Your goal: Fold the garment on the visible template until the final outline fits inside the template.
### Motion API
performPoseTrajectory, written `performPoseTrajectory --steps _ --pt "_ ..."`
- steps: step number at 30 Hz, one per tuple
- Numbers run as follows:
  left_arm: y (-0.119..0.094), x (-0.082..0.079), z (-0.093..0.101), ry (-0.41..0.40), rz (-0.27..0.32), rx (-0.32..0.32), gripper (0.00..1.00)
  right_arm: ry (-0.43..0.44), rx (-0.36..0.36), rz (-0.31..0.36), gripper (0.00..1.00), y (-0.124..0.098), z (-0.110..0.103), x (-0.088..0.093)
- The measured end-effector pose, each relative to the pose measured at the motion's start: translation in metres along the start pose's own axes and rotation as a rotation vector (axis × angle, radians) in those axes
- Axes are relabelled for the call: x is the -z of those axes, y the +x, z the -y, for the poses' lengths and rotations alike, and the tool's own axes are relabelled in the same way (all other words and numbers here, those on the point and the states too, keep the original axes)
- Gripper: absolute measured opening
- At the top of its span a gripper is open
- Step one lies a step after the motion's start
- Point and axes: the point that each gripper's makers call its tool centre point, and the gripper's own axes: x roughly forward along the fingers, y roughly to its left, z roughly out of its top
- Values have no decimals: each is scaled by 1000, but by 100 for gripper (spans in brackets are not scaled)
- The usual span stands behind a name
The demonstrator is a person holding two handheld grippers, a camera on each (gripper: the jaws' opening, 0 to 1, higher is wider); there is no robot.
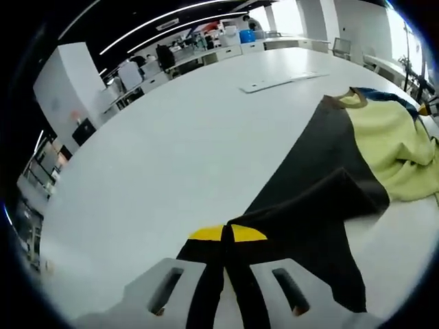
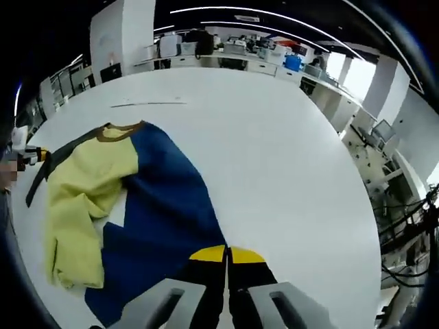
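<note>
left gripper (image 1: pixel 227 264): pinching shirt (image 1: pixel 322 192) hem | right gripper (image 2: pixel 226 274): pinching shirt hem | advice: lift both together, fold evenly over table (image 1: pixel 171 137).

Garment (image 1: pixel 329 185): far sleeve cut off at right edge beyond left gripper (image 1: pixel 226 236); hem hidden under its jaws. Right gripper (image 2: pixel 226 257): cloth edge between jaws hidden. Flat sheet (image 1: pixel 281 81) far ahead: too small to identify. Background desks (image 2: pixel 226 51): blurred.
</note>
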Motion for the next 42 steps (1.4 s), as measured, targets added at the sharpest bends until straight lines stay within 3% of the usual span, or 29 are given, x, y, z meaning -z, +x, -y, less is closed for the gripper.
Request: performPoseTrajectory --steps 7,10,19,24,29,30,33,37,42 --pt "3 -1 -5 -7 7 -7 0 -118 100 -14 0 12 32 -14" --pt "3 -2 -5 -16 8 -5 0 -123 109 -13 0 19 36 -19" --pt "4 -1 -6 -7 5 -1 0 -190 133 -28 0 27 31 -21" --pt "-2 0 -6 33 3 -11 4 -146 74 -16 0 24 22 -18" --pt "-15 -9 0 -15 57 17 24 -27 14 36 25 14 14 -23" --pt "-19 -16 5 -8 90 38 30 -17 -7 50 33 12 9 -25" --pt "-32 -22 18 17 116 74 40 15 -56 66 50 1 -3 -27" --pt "-48 -27 45 30 151 159 52 50 -114 81 62 -12 -21 -29" --pt "-73 -35 84 22 211 261 66 14 -184 89 71 -30 -49 -26"
